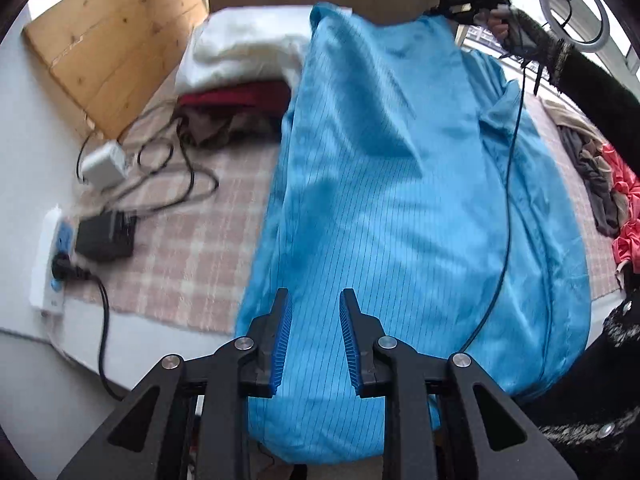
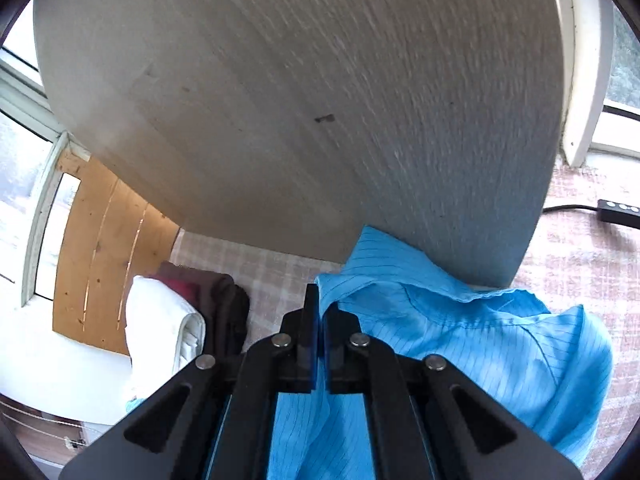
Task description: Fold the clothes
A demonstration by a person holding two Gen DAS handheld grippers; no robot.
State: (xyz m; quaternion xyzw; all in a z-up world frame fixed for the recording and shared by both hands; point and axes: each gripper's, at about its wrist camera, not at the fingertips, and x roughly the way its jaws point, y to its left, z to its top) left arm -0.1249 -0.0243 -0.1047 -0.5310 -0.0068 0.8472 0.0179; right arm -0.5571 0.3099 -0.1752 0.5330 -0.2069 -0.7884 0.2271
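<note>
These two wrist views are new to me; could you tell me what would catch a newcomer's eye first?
The bright blue garment dominates, spread down the middle of the pink checked blanket. The left gripper hangs open above its near end. Left of it lie folded white and dark red clothes and tangled cables.

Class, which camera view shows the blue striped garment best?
The left wrist view: the blue striped garment shows nearly whole, draped lengthwise over the checked blanket. The right wrist view catches only its crumpled upper end.
</note>
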